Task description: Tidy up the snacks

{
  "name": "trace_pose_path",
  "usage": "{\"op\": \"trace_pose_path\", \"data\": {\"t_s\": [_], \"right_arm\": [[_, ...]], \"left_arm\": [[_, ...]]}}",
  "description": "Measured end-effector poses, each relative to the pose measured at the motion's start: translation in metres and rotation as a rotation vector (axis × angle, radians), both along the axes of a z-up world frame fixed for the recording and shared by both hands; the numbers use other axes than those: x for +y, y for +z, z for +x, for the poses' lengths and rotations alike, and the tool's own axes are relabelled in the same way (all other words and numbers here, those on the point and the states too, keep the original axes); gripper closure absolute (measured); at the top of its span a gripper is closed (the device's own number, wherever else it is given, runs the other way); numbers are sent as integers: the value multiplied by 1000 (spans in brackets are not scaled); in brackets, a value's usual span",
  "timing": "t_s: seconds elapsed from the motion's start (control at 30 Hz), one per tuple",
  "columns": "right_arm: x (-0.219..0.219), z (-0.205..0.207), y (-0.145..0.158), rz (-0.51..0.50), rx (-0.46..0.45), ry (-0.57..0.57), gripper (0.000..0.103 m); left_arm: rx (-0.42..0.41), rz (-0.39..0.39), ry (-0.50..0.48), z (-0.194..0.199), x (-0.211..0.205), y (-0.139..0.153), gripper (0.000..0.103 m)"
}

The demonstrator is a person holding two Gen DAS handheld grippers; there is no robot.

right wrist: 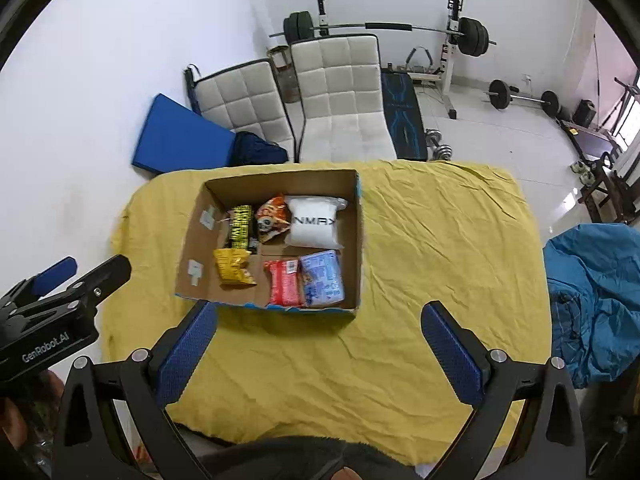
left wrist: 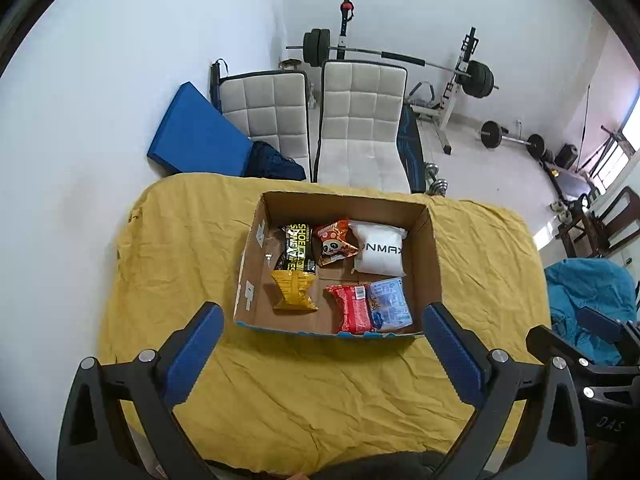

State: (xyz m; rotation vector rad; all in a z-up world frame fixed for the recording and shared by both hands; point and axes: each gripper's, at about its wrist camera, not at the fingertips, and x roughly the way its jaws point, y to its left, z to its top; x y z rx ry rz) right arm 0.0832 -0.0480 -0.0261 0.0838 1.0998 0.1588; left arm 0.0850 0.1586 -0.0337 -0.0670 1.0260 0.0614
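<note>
- Tabletop (left wrist: 280,392) under a wrinkled yellow cloth (right wrist: 440,248); white walls, pale glossy floor, daylight from windows at far right.
- Behind tabletop: 2 white quilted chairs (left wrist: 360,120), a blue mat (left wrist: 192,132) leaning on the wall, dark-blue bundle of fabric beside it.
- Gym gear at back: rack w/ 1 loaded barbell (right wrist: 380,26), 1 shorter barbell (right wrist: 520,98) on the floor, dumbbells (right wrist: 438,146) near the tabletop's far edge. Teal fabric heap (right wrist: 592,300) at right.
- 1 open cardboard box (left wrist: 434,256) on the cloth, left of centre in right wrist view; all snacks sit inside it, none on the cloth.
- 6 packs in box, 2 rows. Far row: black/yellow pack (left wrist: 298,252), orange panda pack (left wrist: 334,242), white bag (left wrist: 380,250). Near row: yellow pack (left wrist: 294,290), red pack (left wrist: 352,308), light-blue pack (left wrist: 390,304); the last 2 touch side by side.
- Writing: white bag reads "NMAX" (partial, upside down); black/yellow pack has big yellow letters, can't read for sure. "GenRobot.AI" on left tool's body in right wrist view.
- Left claw (left wrist: 324,354): blue pads spread wide, holding nothing, just short of box's near wall.
- Right claw (right wrist: 320,344): also wide apart, nothing held, above bare cloth near the box's near wall.
</note>
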Motion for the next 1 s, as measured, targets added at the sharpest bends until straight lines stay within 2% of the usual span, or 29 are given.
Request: {"op": "trace_pose_path", "data": {"t_s": [0.13,0.37,1.0], "right_arm": [[0,-11,16,-11,-23,6,0],[-2,-19,34,-39,-59,-1,0],[-9,-22,44,-76,-82,-12,0]], "left_arm": [[-22,-20,16,-13,4,16,1],[-66,10,20,-26,0,34,1],[-55,-3,29,-31,-9,32,0]]}}
